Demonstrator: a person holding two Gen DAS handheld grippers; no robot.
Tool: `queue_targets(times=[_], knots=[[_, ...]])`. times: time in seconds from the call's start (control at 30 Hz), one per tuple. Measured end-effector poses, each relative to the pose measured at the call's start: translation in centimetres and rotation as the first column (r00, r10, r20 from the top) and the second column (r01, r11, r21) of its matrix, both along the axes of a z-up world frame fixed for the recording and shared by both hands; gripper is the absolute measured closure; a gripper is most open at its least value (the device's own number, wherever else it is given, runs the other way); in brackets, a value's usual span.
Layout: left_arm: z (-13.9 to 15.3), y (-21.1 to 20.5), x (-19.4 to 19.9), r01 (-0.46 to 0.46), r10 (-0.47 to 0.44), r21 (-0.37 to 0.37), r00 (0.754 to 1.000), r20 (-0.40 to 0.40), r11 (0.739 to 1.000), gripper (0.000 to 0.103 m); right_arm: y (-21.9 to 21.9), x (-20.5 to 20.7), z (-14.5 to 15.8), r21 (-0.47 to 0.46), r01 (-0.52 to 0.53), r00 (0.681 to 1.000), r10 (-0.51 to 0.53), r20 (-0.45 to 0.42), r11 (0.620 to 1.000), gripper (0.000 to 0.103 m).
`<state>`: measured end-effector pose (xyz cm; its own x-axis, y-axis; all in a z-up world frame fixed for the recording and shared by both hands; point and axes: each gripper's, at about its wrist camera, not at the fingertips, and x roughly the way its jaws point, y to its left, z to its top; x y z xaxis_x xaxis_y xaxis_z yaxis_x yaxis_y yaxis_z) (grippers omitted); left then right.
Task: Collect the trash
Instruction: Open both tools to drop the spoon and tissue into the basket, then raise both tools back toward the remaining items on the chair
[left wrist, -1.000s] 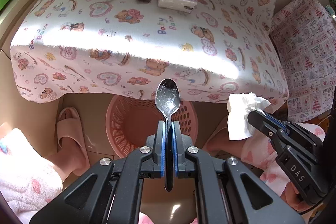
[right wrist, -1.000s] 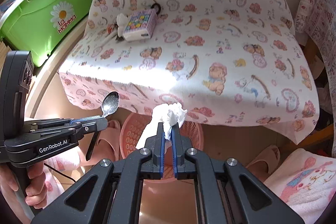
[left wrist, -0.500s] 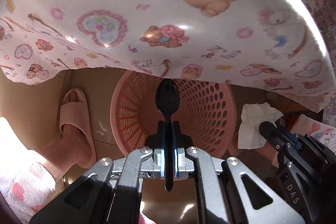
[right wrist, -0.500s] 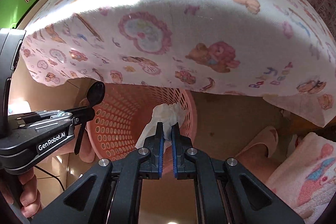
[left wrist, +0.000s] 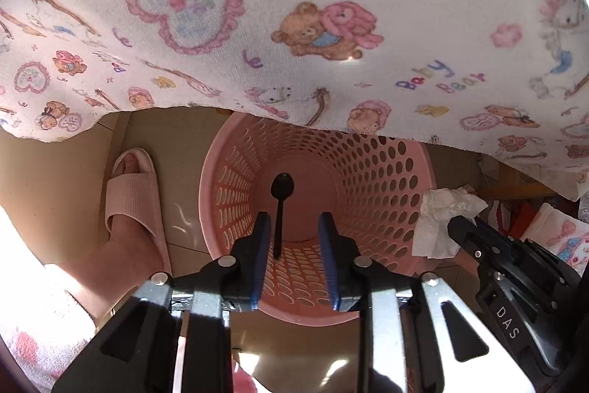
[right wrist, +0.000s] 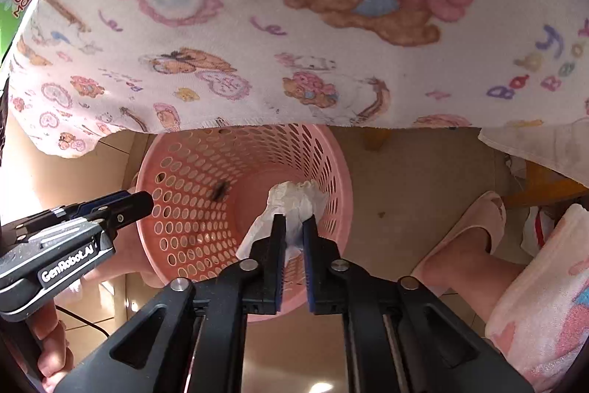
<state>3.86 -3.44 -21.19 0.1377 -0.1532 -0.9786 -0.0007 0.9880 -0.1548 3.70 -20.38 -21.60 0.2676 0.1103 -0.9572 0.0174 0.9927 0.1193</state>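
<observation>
The left tool [left wrist: 292,220] has just been opening: its blue pads stand apart with clear gaps on both sides of the black plastic spoon [left wrist: 280,205], which is released and seen in the mouth of the pink basket [left wrist: 383,172], bowl toward the top of the frame. The right tool [right wrist: 293,221] has also just been parting its jaws, though less; the crumpled white tissue [right wrist: 294,199] still sits between its pads at lower centre of the frame, and whether they still press on it I cannot tell. The right wrist view shows the spoon only as a dark blur against the basket's inner wall, and shows a hand [right wrist: 51,356] at lower left holding the left tool's handle; the left wrist view shows the spoon sharply and the tissue from the side at right. The basket is round, perforated with oval holes, standing on a tan floor [left wrist: 66,172]. A soft printed cloth [left wrist: 294,24] with bears and hearts hangs over its far rim. Ribbed pink slippers [left wrist: 132,186] flank it.
</observation>
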Motion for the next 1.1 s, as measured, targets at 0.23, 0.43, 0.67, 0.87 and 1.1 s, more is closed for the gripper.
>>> queue_targets(times=[0.23,0.43,0.67,0.87,1.1], knots=[[2.2,0.4,-0.1,-0.015,0.014,0.012,0.999,0.035,1.000,0.068,-0.3,-0.1,1.2,-0.005,0.012,0.999,-0.012,0.030,1.000,0.080],[5.9,0.9,-0.3,-0.040,0.033,0.052,0.991,0.129,0.998,0.049,0.1,-0.7,4.9,-0.004,-0.012,0.989,0.012,0.149,1.000,0.044],[10.2,0.7,-0.6,-0.039,0.017,0.079,0.965,0.263,0.996,0.040,-0.2,-1.4,8.0,-0.026,0.010,0.968,-0.003,0.251,1.000,0.036],[12.2,1.1,-0.8,-0.066,0.026,0.108,0.940,0.340,0.992,0.031,-1.3,-2.1,10.6,-0.027,0.066,0.946,-0.055,0.319,0.997,0.027],[16.1,1.0,-1.8,-0.079,0.010,0.120,0.873,0.488,0.990,0.021,-1.9,-3.4,14.9,-0.028,0.047,0.878,-0.028,0.477,0.998,0.016]])
